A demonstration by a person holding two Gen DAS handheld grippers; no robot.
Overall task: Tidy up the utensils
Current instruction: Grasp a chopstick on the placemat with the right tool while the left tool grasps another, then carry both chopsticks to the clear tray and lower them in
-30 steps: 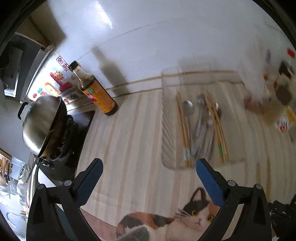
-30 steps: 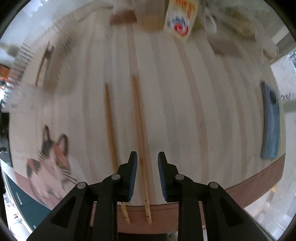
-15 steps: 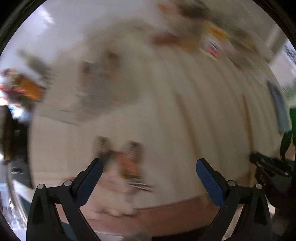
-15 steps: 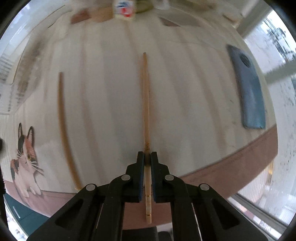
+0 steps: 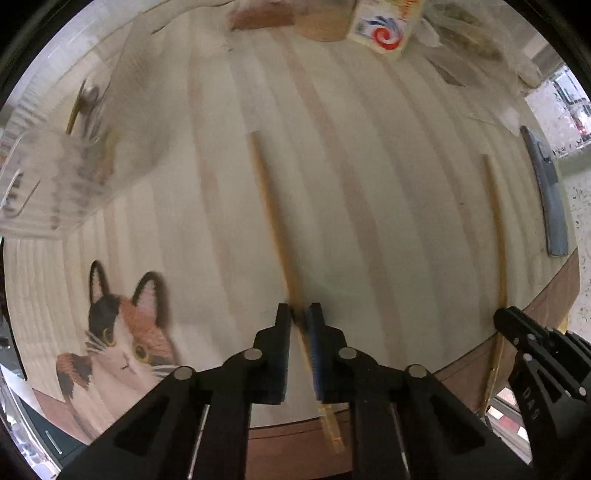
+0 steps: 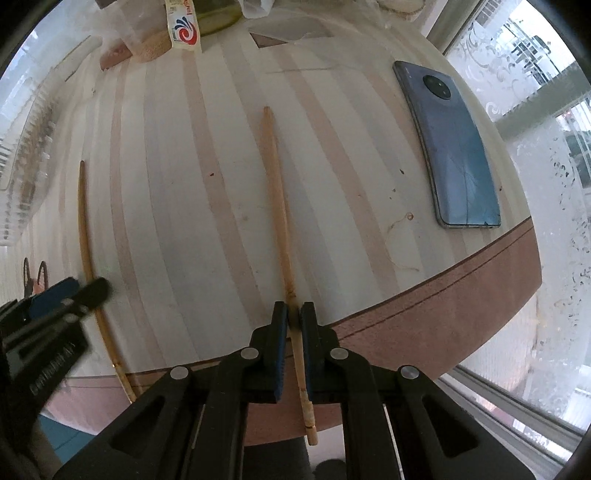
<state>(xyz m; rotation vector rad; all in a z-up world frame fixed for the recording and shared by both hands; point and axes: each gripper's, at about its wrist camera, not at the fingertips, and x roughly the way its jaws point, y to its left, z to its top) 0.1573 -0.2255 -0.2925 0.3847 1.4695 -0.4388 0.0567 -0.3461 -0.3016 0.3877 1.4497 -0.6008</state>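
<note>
Two wooden chopsticks lie on the striped table mat. My left gripper (image 5: 298,316) is shut on the left chopstick (image 5: 271,218), which runs forward from the table's front edge. My right gripper (image 6: 293,314) is shut on the right chopstick (image 6: 279,206), which also shows in the left wrist view (image 5: 496,236). In the right wrist view the left chopstick (image 6: 85,229) and the left gripper (image 6: 70,291) show at the left. A clear tray (image 5: 55,173) holding other utensils sits at the far left.
A blue-grey phone (image 6: 448,144) lies at the right near a window. Food packets (image 5: 380,33) crowd the back of the table. A cat picture (image 5: 125,332) is printed on the mat at the front left. The brown table edge (image 6: 424,306) runs close under both grippers.
My left gripper swung right from the tray to the left chopstick and shut on it. My right gripper closed on the right chopstick and stays shut on it.
</note>
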